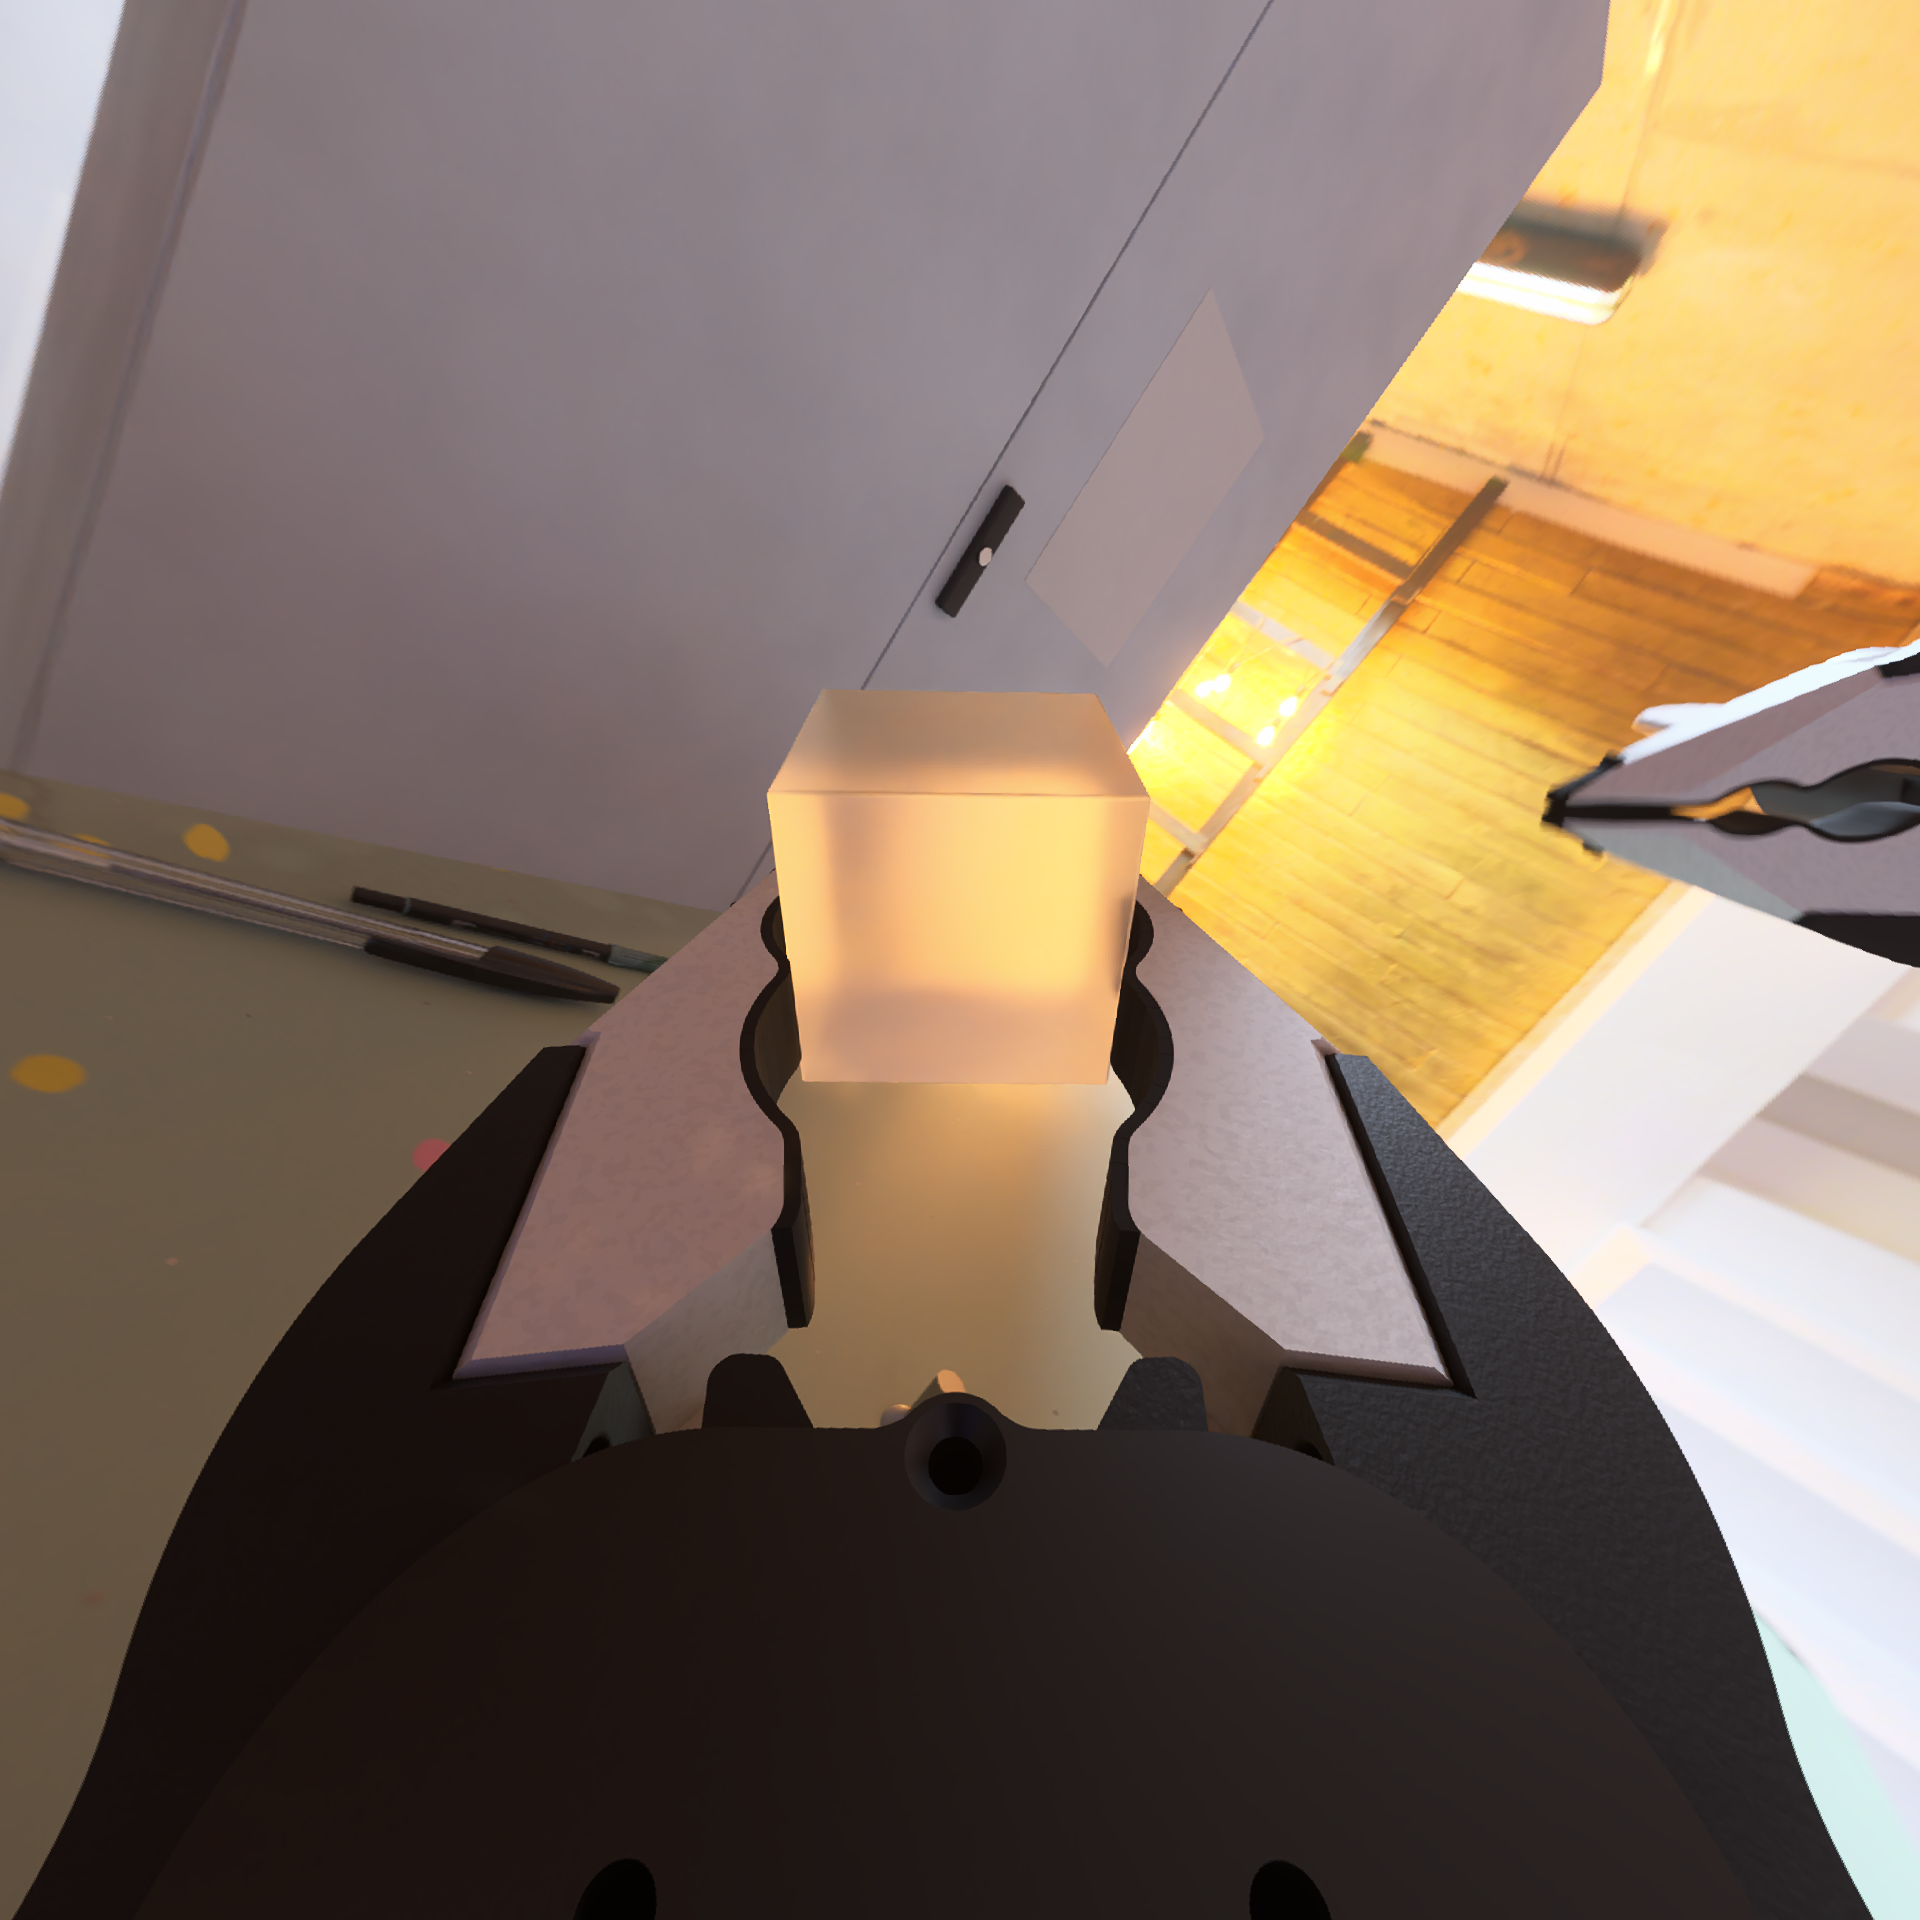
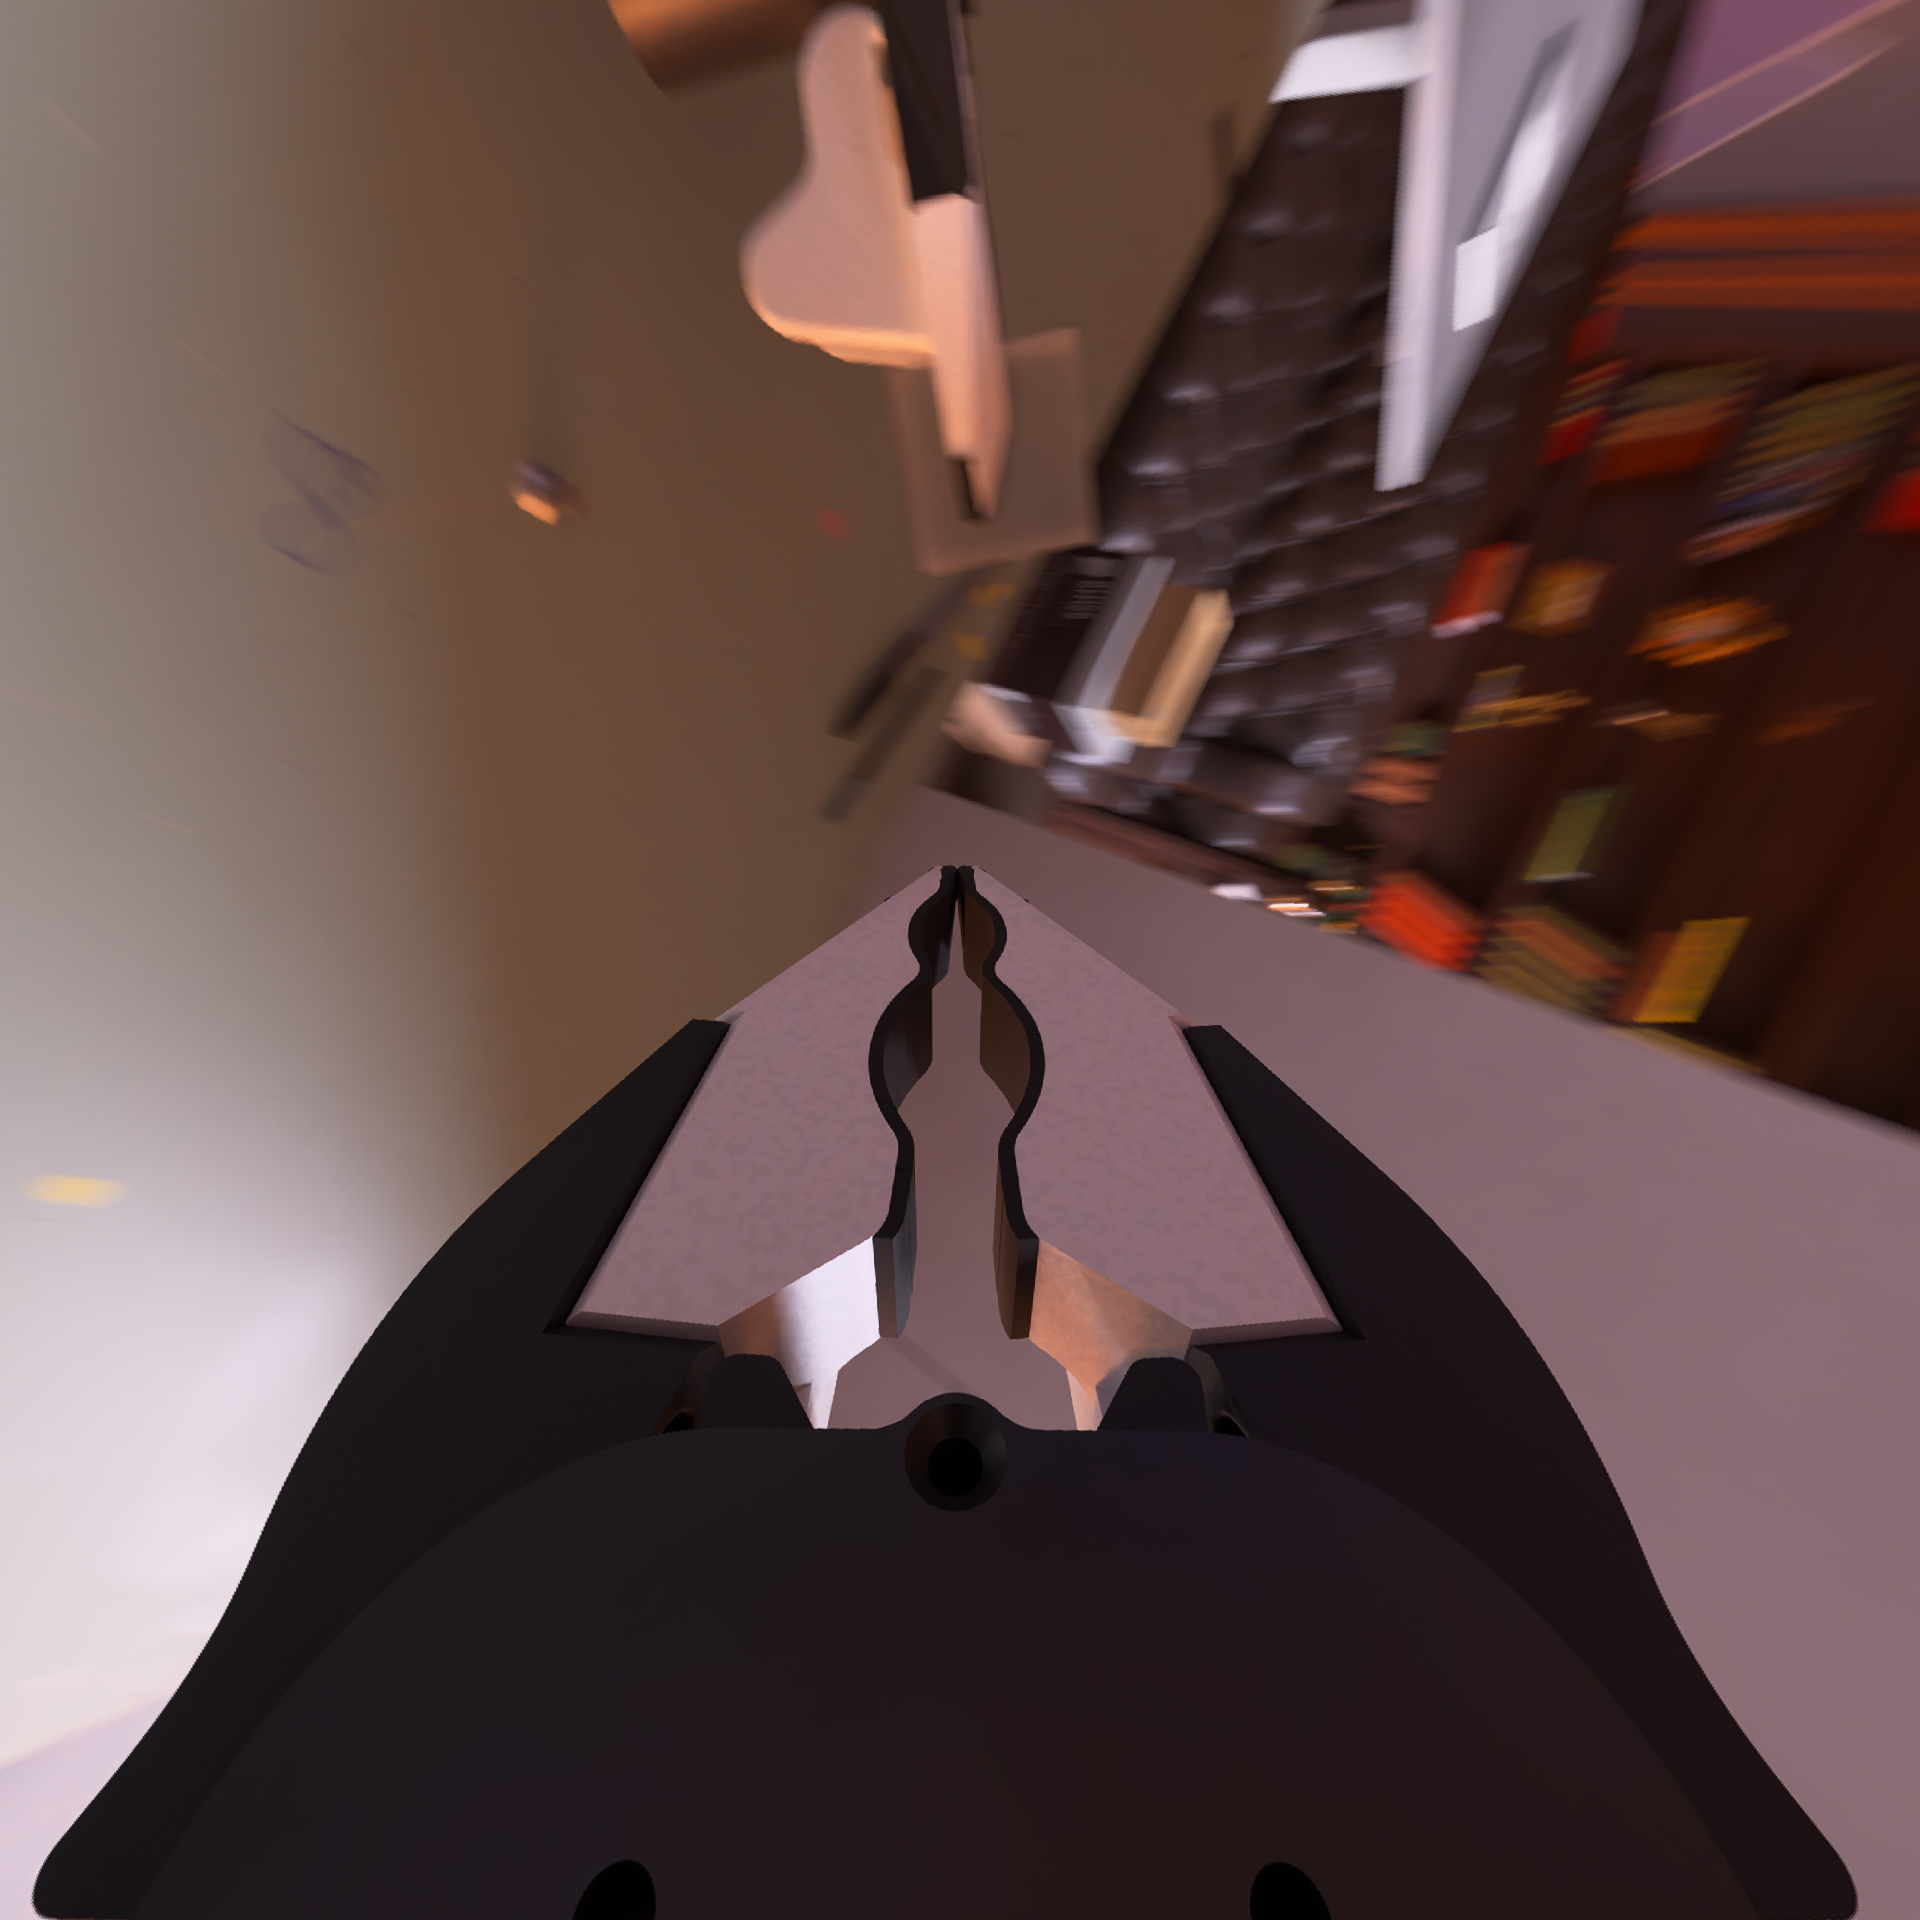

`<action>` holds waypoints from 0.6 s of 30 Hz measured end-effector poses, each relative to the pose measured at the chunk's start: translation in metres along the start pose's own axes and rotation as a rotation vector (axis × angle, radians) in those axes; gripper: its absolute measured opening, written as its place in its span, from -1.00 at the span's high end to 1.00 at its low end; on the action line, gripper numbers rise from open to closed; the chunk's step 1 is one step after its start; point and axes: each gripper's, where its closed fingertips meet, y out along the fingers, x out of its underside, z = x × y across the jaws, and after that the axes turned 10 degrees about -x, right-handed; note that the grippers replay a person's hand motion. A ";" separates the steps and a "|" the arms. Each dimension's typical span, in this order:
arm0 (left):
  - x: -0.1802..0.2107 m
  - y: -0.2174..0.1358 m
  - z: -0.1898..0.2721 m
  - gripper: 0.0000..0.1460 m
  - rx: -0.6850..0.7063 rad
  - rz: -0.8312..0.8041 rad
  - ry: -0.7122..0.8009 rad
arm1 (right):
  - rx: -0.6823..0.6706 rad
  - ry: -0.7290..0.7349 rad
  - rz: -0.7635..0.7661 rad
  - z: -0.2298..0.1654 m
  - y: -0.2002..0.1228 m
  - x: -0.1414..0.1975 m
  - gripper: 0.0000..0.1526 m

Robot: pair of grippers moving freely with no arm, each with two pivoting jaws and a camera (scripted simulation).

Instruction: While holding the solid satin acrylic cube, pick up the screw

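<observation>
Cube (image 1: 956, 914), frosted satin acrylic w/ crisp edges and a warm amber glow, sat clamped between the left gripper (image 1: 954, 935) jaws, held at its side faces, jaws spread to cube width. Fingers (image 1: 665, 1122) were pale, matte, grainy, w/ wavy black inner pads. Right gripper (image 2: 956, 873) had its jaws pinched fully together, tips touching, nothing between them; it also showed at the right edge of the left wrist view. Screw: a small blurred metallic bit (image 2: 540, 494) lay far left on the tan table (image 2: 312, 779), prob. it, can't confirm. Two pens (image 1: 436, 935) lay on the left.
</observation>
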 end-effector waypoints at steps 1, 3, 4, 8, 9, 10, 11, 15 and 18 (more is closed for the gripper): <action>0.001 0.000 0.001 0.19 -0.010 0.006 0.029 | -0.101 0.101 0.030 -0.015 0.009 -0.005 1.00; 0.004 0.001 0.003 0.19 -0.012 0.010 0.052 | -0.275 0.383 0.135 -0.042 0.031 -0.024 0.83; 0.005 0.002 0.003 0.19 -0.017 0.004 0.063 | -0.313 0.526 0.174 -0.051 0.044 -0.032 0.63; 0.009 0.004 0.004 0.19 -0.028 -0.015 0.104 | -0.316 0.935 0.460 -0.066 0.094 -0.064 0.32; 0.009 0.004 0.002 0.19 -0.042 -0.017 0.109 | -0.302 0.918 0.505 -0.071 0.108 -0.069 0.26; 0.010 0.004 0.000 0.19 -0.058 -0.018 0.118 | -0.297 0.860 0.497 -0.079 0.122 -0.071 0.20; 0.010 0.004 -0.002 0.19 -0.068 -0.022 0.127 | -0.286 0.803 0.459 -0.083 0.136 -0.070 0.14; 0.012 0.005 -0.011 0.19 -0.114 -0.048 0.130 | -0.282 0.694 0.370 -0.083 0.167 -0.065 0.06; 0.015 0.006 -0.017 0.19 -0.135 -0.085 0.123 | -0.512 0.691 0.280 -0.096 0.181 -0.058 -0.02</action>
